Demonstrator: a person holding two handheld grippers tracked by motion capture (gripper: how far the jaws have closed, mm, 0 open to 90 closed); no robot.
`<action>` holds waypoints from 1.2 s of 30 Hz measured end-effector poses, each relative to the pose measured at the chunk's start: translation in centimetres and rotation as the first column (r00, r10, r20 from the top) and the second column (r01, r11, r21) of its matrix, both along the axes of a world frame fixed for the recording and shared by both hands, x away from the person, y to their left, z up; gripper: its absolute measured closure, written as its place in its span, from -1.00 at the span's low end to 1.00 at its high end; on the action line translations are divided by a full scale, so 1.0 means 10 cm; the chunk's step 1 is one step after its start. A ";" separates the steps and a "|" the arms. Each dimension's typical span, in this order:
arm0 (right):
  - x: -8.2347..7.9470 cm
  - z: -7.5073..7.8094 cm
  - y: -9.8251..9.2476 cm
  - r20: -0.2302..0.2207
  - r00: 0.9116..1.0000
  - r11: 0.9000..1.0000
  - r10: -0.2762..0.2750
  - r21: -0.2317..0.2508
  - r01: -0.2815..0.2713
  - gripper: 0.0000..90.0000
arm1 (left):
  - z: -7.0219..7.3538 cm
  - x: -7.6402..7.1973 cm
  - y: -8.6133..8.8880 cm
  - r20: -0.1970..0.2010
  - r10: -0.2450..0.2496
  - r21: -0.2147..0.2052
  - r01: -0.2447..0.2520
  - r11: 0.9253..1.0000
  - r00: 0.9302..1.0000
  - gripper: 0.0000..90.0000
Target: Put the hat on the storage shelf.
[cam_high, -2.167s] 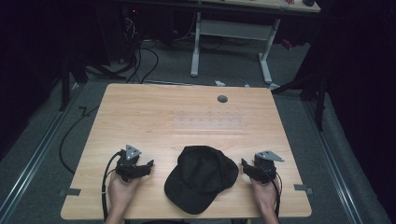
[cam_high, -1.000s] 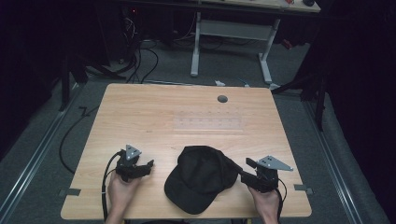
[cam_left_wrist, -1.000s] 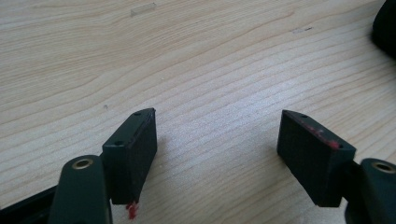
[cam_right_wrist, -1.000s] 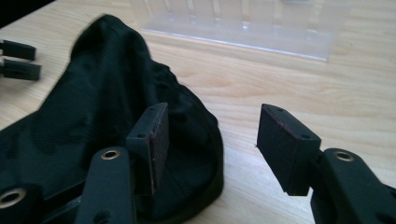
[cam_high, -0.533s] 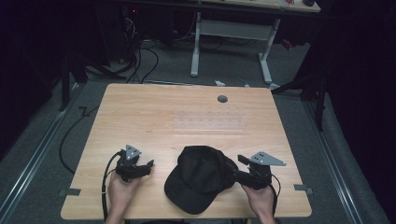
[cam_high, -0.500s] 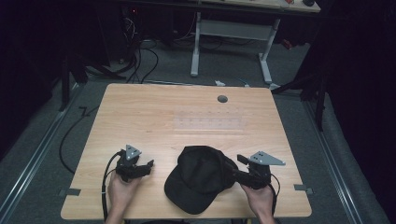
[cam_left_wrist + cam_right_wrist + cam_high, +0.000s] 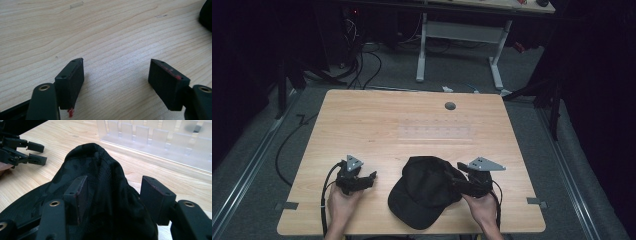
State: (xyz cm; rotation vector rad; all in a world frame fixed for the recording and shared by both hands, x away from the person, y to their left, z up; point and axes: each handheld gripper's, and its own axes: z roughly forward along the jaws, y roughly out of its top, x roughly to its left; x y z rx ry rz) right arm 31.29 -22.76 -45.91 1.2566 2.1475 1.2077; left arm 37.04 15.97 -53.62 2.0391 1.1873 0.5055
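Note:
A black cap (image 7: pixel 424 187) lies on the wooden table (image 7: pixel 362 125) near its front edge, brim toward the person. My right gripper (image 7: pixel 455 176) is at the cap's right side. In the right gripper view it (image 7: pixel 115 192) stands open, with a raised fold of the cap (image 7: pixel 100 170) between its jaws; the left jaw touches the fabric and the right jaw stands apart. My left gripper (image 7: pixel 368 179) rests on the table left of the cap, apart from it. Its jaws (image 7: pixel 116 77) are open over bare wood, and it shows far off as the left gripper (image 7: pixel 37 152).
A clear plastic rack (image 7: pixel 435 134) with several slots lies flat mid-table behind the cap, close in front as the rack (image 7: pixel 160 140). A grey cable hole (image 7: pixel 450 106) sits near the far edge. Cables trail off the table's left side.
My right gripper has moved left to the cap, and its open jaws now straddle a fold at the cap's right side. The left gripper has stayed put.

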 end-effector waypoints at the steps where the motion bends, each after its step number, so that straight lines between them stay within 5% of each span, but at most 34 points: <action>1: 0.04 -0.02 0.02 -0.017 1.000 1.000 0.002 0.008 -0.002 -0.12 | 0.00 0.00 0.00 0.000 -0.001 0.001 0.001 1.000 1.000 -0.35; 16: 0.22 -0.15 0.10 -0.094 0.996 1.000 -0.008 0.016 0.009 -0.04 | 0.00 0.00 0.00 0.000 -0.003 0.003 0.003 1.000 1.000 -0.36; 36: 0.26 -0.17 0.11 -0.132 0.991 0.999 0.034 0.017 -0.032 0.79 | 0.00 0.00 0.00 -0.004 -0.004 0.006 0.004 1.000 1.000 -0.43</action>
